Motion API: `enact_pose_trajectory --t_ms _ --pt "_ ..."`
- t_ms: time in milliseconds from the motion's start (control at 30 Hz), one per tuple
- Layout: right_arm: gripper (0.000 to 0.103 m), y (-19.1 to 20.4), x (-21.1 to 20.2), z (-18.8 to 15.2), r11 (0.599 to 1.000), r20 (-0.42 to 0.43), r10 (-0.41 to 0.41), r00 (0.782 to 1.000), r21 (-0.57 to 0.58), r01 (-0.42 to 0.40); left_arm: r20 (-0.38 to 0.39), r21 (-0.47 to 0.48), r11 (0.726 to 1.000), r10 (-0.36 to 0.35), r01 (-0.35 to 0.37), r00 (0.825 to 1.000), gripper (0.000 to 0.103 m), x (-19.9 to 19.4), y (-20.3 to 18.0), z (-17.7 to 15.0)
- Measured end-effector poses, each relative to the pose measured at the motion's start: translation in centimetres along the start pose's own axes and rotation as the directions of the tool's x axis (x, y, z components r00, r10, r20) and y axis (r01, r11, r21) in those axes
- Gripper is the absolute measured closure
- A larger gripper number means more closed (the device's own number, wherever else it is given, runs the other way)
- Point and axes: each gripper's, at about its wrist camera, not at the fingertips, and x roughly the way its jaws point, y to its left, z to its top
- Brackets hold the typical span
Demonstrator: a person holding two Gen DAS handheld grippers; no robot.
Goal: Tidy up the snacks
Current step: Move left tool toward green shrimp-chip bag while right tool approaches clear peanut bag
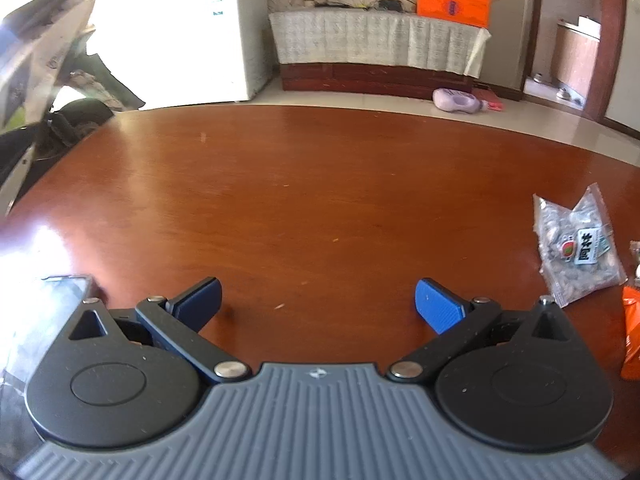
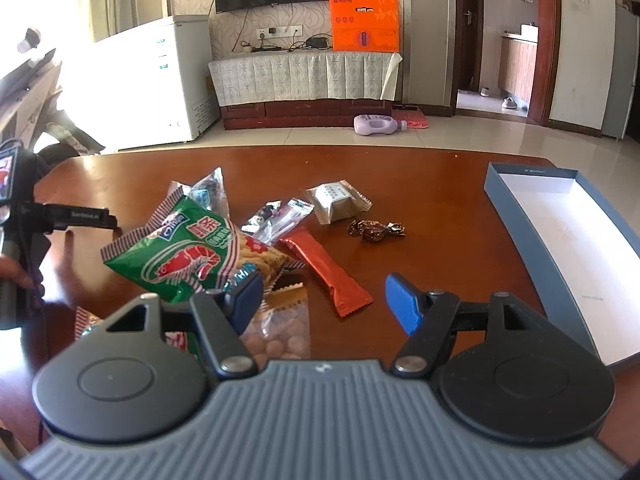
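Snacks (image 2: 224, 248) loose on table (image 2: 432, 208), box (image 2: 516, 200) w/ nothing inside

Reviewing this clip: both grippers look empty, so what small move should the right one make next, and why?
Probably ease the right gripper forward and down over the orange-red bar. Its jaws are open and empty, the bar lies just ahead between them, apart from the green shrimp-chip bag, and the open box waits empty to the right.

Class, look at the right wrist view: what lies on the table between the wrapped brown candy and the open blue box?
Nothing: between the brown candy and the blue box, only bare table shows in the right wrist view.
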Motion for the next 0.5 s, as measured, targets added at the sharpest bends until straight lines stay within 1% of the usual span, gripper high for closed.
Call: enact_pose_trajectory --t_ms 100,167,233,300,400,500 --pt "0.033 0.3 -0.2 -0.2 0.999 -0.005 0.036 0.999 -0.022 -0.036 -0.003 -0.036 0.998 0.045 -0.045 0.999 0.0 -0.7 1.0 0.0" --pt "0.033 0.6 -0.5 -0.4 0.996 -0.014 0.063 0.998 -0.057 -0.064 -0.01 -0.076 0.996 0.054 -0.054 0.999 0.0 -1.5 1.6 0.4" --pt "0.033 1.0 -0.7 -0.7 0.991 -0.023 0.084 0.996 -0.105 -0.086 -0.022 -0.099 0.992 0.078 -0.08 0.997 0.0 -2.4 1.7 0.7" --pt "0.033 1.3 -1.0 -1.0 0.984 -0.028 0.1 0.995 -0.148 -0.103 -0.004 -0.097 0.993 0.068 -0.068 0.998 0.0 -3.9 1.2 1.4" --pt "0.033 1.3 -1.7 -1.3 0.974 -0.019 0.117 0.993 -0.194 -0.118 0.045 -0.075 0.996 0.045 -0.041 0.998 0.0 -6.4 0.0 1.7" --pt "0.033 0.8 -2.3 -1.4 0.973 -0.014 0.132 0.991 -0.187 -0.133 0.069 -0.067 0.998 0.008 -0.003 0.998 0.0 -8.9 -2.1 1.7"
